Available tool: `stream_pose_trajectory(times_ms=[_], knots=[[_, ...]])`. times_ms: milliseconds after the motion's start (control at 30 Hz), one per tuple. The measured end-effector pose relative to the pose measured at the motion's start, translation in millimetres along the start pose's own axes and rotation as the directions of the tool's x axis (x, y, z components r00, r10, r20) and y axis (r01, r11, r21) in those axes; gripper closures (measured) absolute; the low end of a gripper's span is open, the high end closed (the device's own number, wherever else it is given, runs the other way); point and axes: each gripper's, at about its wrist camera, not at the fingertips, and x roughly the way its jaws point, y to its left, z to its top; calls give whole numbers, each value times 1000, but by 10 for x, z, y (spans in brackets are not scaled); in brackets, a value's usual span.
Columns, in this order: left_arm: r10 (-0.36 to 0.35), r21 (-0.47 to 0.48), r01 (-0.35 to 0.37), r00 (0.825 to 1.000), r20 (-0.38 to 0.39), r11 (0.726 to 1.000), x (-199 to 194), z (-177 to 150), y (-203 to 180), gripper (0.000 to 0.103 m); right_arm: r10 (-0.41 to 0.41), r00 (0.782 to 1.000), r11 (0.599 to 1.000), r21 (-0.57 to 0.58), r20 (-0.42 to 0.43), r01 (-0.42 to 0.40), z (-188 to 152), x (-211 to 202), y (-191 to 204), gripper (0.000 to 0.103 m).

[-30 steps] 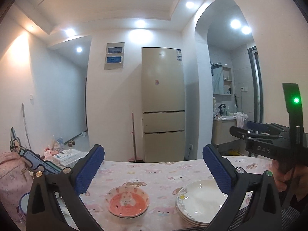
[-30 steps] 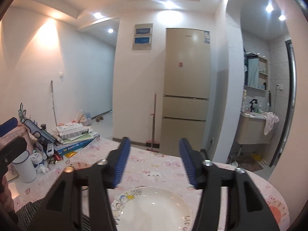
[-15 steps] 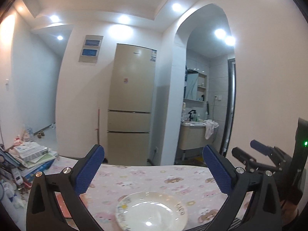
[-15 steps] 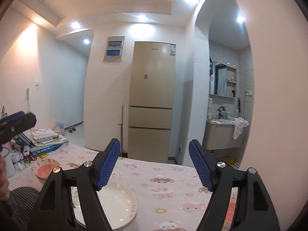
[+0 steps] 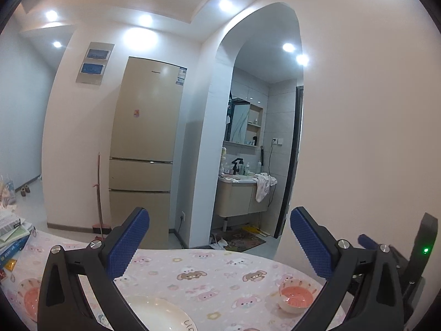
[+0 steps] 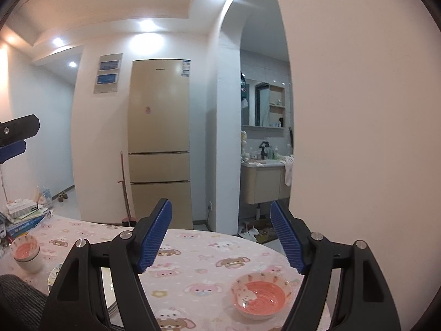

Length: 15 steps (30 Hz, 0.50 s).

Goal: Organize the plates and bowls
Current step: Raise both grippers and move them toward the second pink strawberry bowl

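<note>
Right wrist view: a pink bowl [image 6: 261,298] sits on the table [image 6: 198,251] between the spread, empty jaws of the right gripper [image 6: 221,237]. White plates [image 5: 160,315] lie under the left gripper [image 5: 219,241], also wide open and empty.

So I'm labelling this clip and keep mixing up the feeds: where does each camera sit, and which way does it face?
Left wrist: on the left gripper, facing the fridge over the table; its open fingers and the right gripper's edge show.
Right wrist: on the right gripper, aimed at the pink bowl; open fingers, left gripper's tip show.
Shared: fridge, sink, table, that bowl.
</note>
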Motion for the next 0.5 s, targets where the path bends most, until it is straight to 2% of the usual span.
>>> stream_pose_trajectory(times_ms=[100, 267, 333, 400, 500], knots=[[10, 41, -9, 1000, -19, 999, 167, 1, -83, 0, -27, 1000, 1000, 5, -11, 27, -7, 24, -135, 30], [6, 5, -6, 999, -33, 1000, 461, -64, -134, 0, -76, 997, 997, 20, -9, 76, 0, 124, -295, 30], [-11, 21, 13, 997, -76, 1000, 629, -111, -189, 0, -82, 996, 995, 49, -31, 83, -10, 207, -405, 30], [-66, 28, 71, 987, -149, 997, 836, -171, -234, 0, -72, 995, 995, 69, -71, 77, -48, 314, -487, 28], [-103, 21, 109, 973, -206, 994, 1038, -298, -306, 0, -96, 987, 991, 77, -128, 107, -140, 475, -606, 28]])
